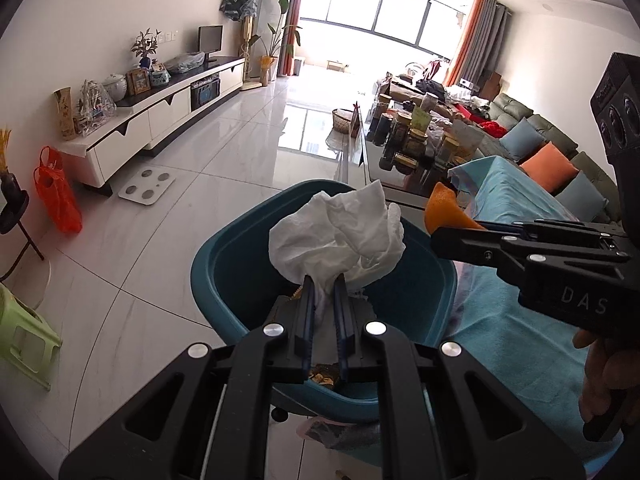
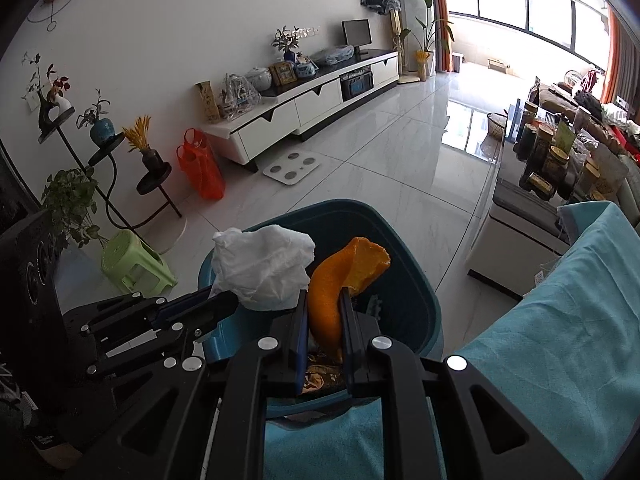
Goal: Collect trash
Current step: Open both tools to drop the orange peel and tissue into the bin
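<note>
My left gripper (image 1: 324, 280) is shut on a crumpled white tissue (image 1: 340, 234), held over the open teal trash bin (image 1: 216, 256). The same tissue (image 2: 260, 272) and left gripper (image 2: 224, 300) show at the left of the right wrist view. My right gripper (image 2: 324, 294) is shut on a curled piece of orange peel (image 2: 340, 276), also above the bin (image 2: 408, 280). In the left wrist view the right gripper (image 1: 440, 232) reaches in from the right with the peel (image 1: 444, 210) at its tip. Some brown scraps lie at the bin's bottom.
A teal cloth (image 2: 560, 320) covers the table to the right of the bin. Jars (image 1: 416, 140) crowd a dark glass table behind. A scale (image 1: 147, 188), an orange bag (image 1: 56, 192) and a green stool (image 2: 132, 264) stand on the white tiled floor by a TV cabinet (image 1: 152, 120).
</note>
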